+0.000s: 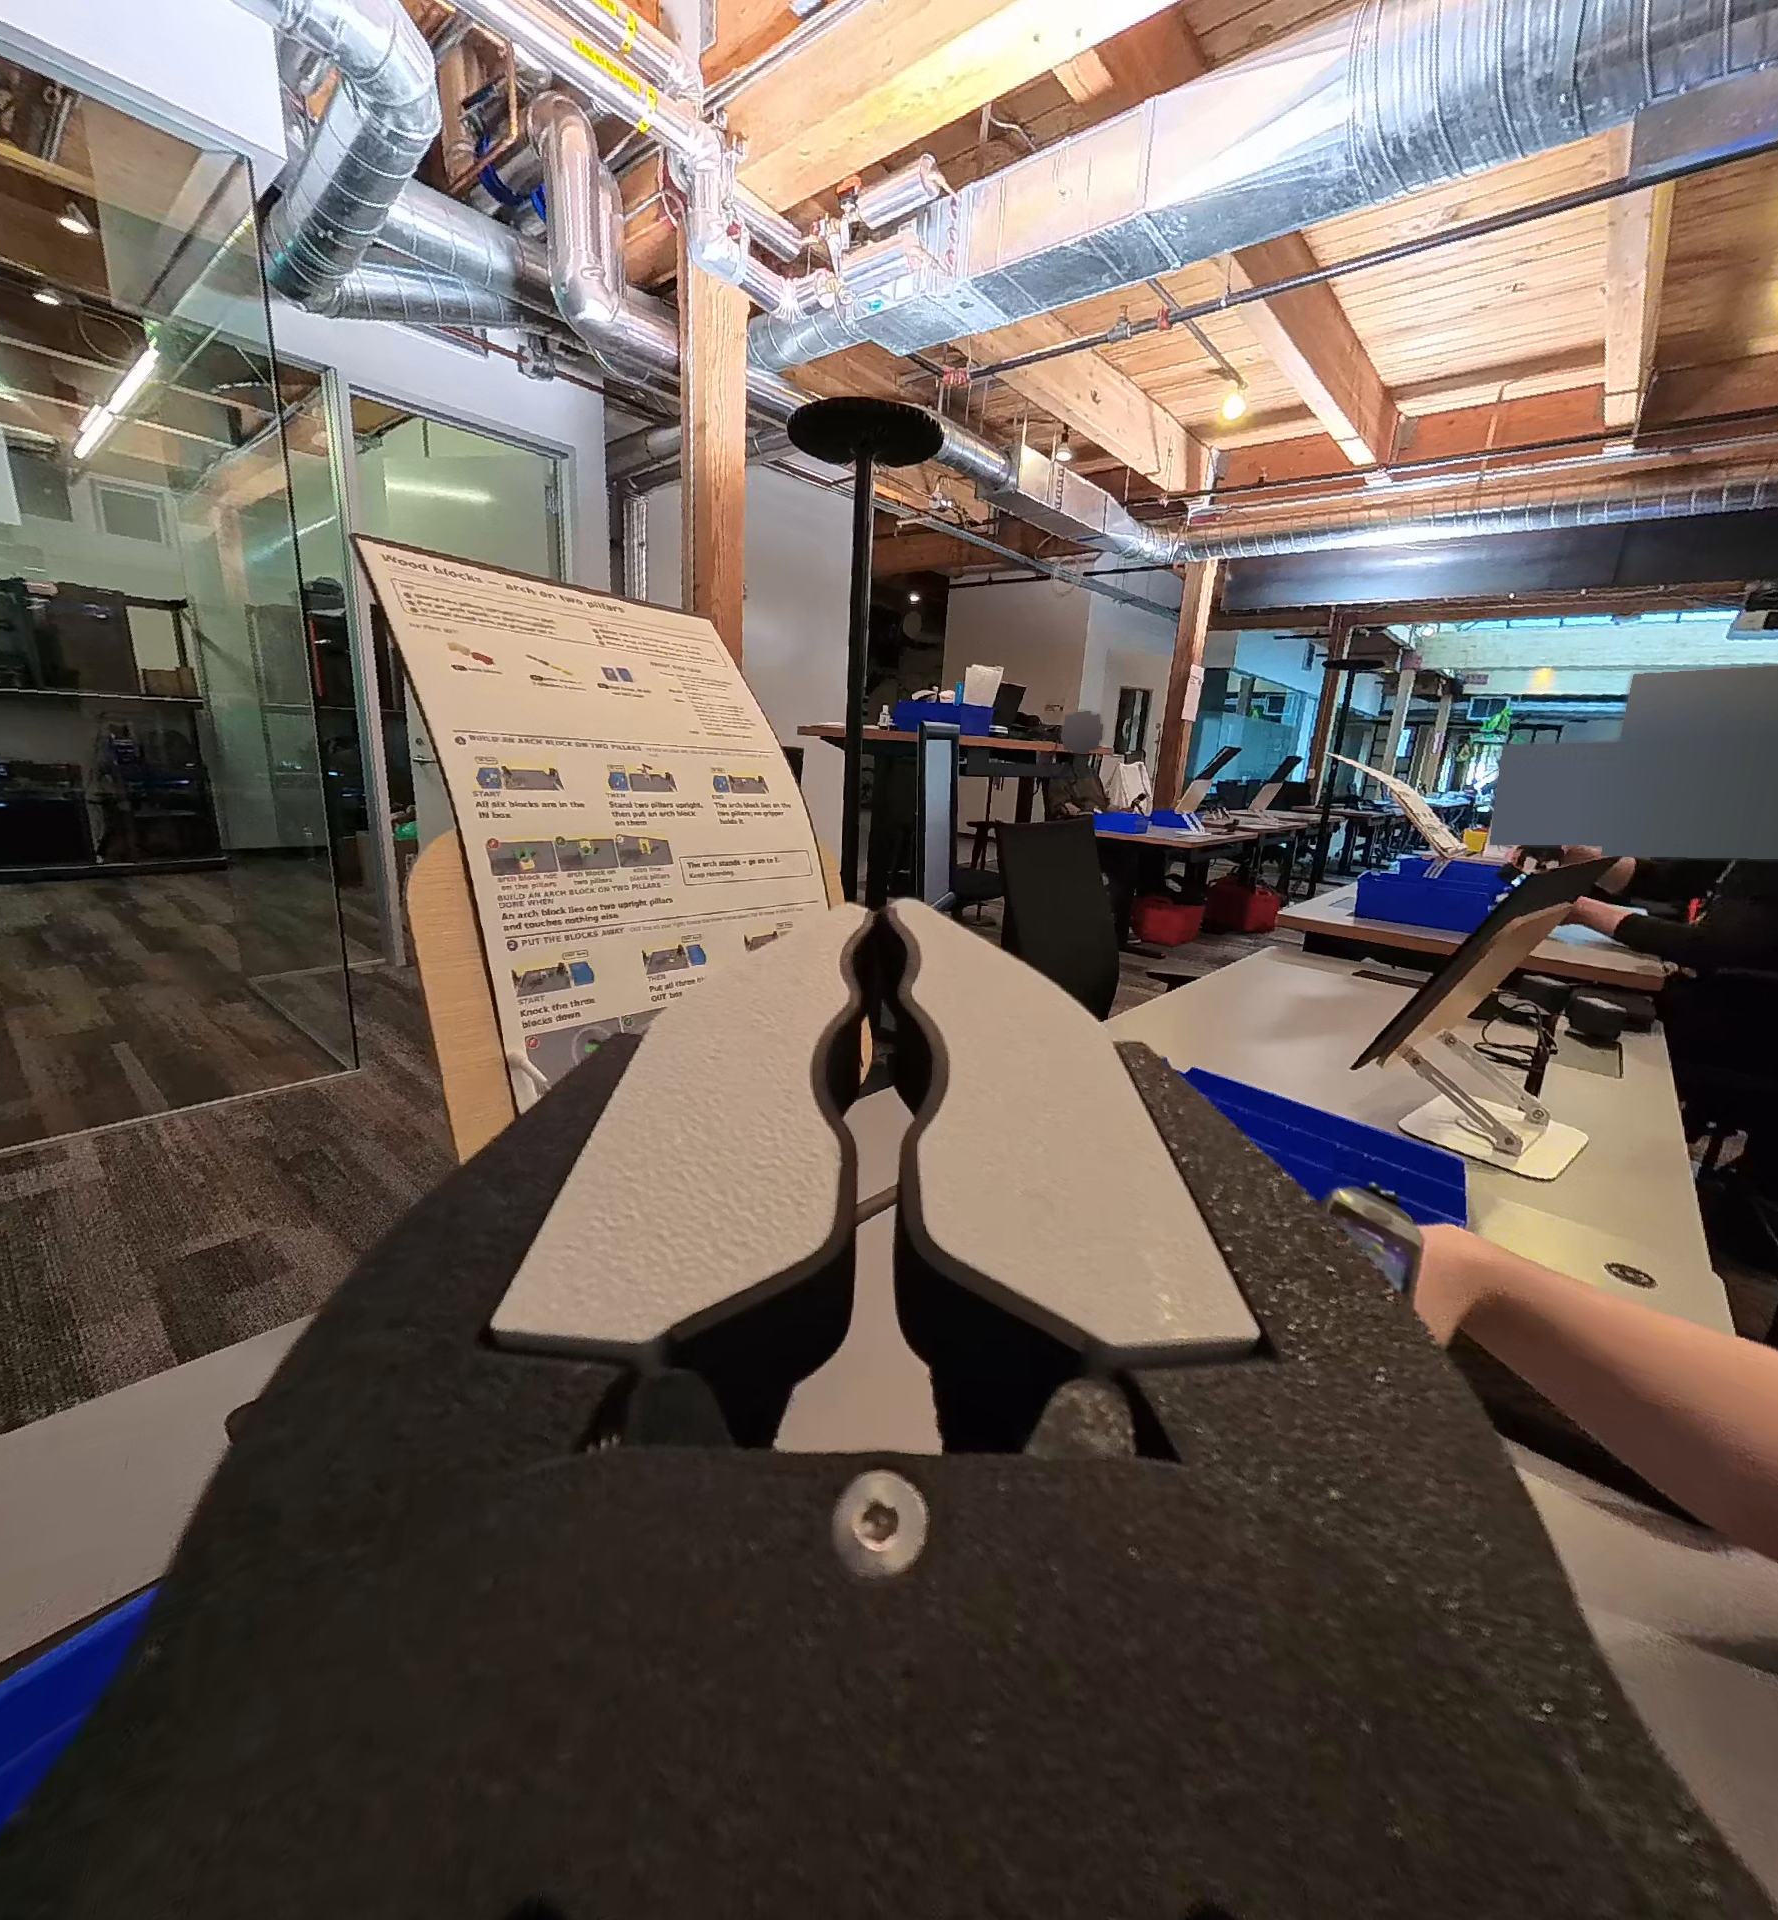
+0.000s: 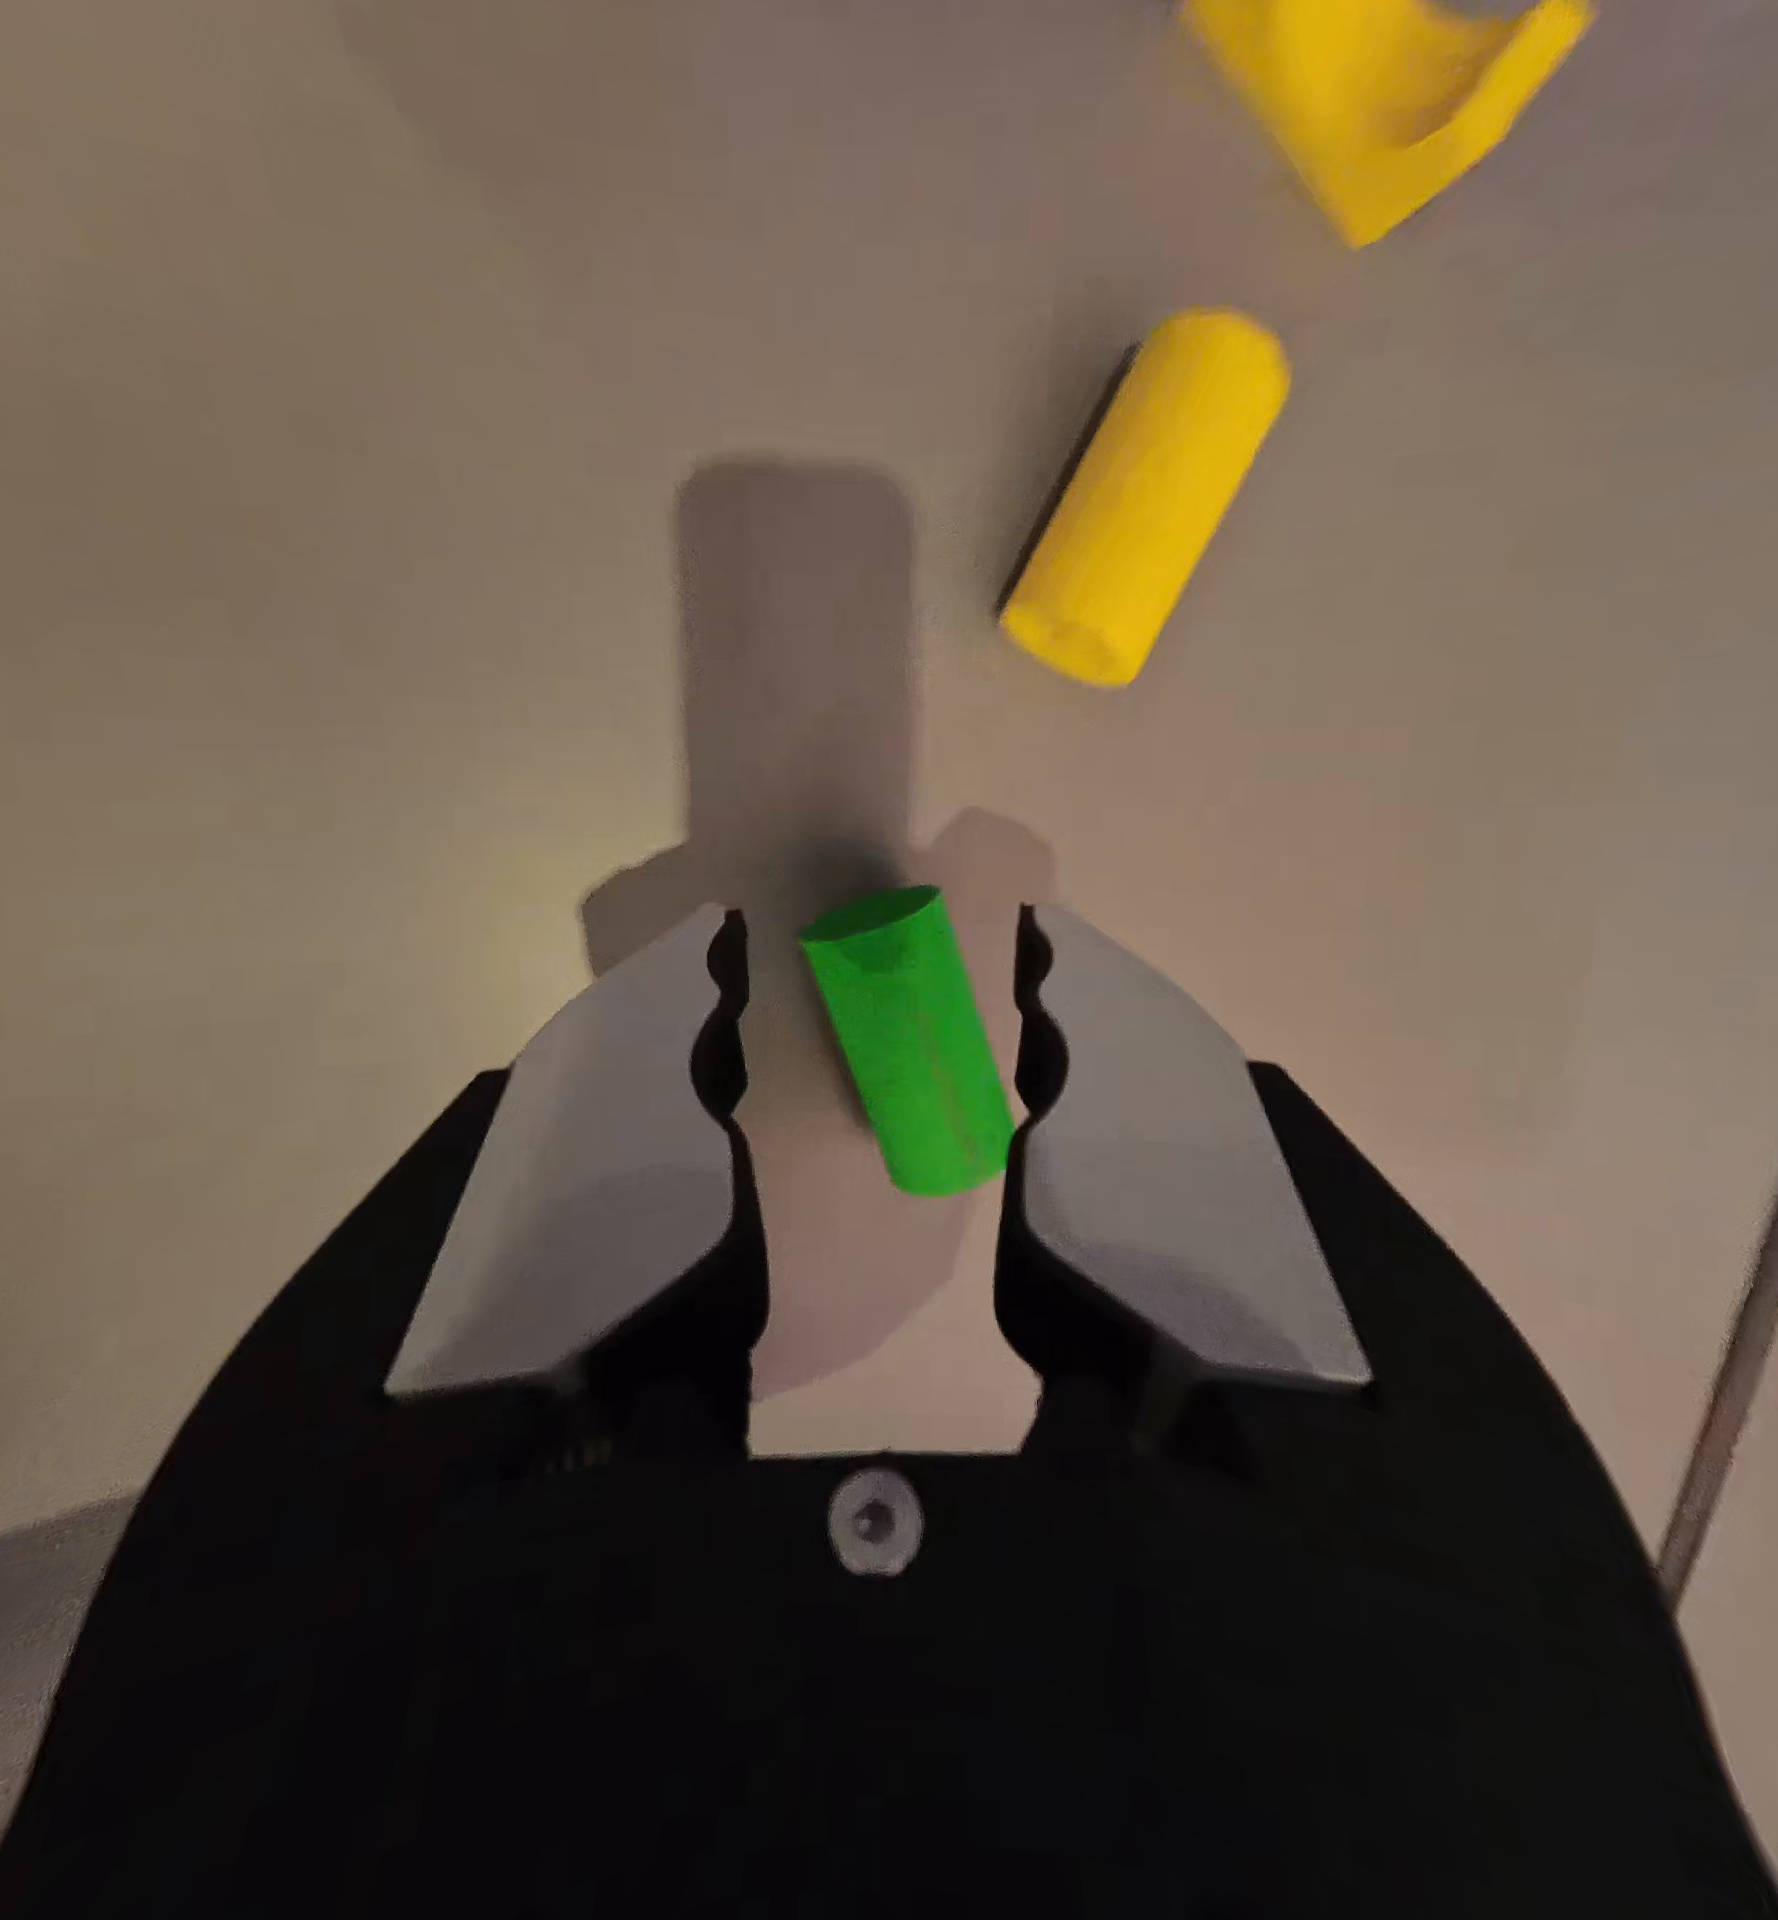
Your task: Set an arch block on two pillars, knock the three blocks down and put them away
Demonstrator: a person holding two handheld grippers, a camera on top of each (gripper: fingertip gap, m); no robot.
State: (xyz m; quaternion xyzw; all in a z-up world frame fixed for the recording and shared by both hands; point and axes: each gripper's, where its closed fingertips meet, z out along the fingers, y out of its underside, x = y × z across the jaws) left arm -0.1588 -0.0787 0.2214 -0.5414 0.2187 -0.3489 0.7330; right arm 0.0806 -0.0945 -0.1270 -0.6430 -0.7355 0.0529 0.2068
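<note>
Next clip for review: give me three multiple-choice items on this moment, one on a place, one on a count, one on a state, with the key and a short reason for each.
1. Where is the green cylinder?
A. Lying on the table between the right tool's fingers
B. Standing upright beside the arch
C. Inside a blue bin

2. How many yellow blocks show in the right wrist view?
A. One
B. Two
C. Three

3. How does the left tool stand?
A. Wide open
B. Shut on a block
C. Shut, holding nothing

Key: 1 A, the cylinder lies on its side on the table in the gap of the open right tool. 2 B, a yellow cylinder and a yellow arch block. 3 C, its tips meet with nothing between them.
</note>
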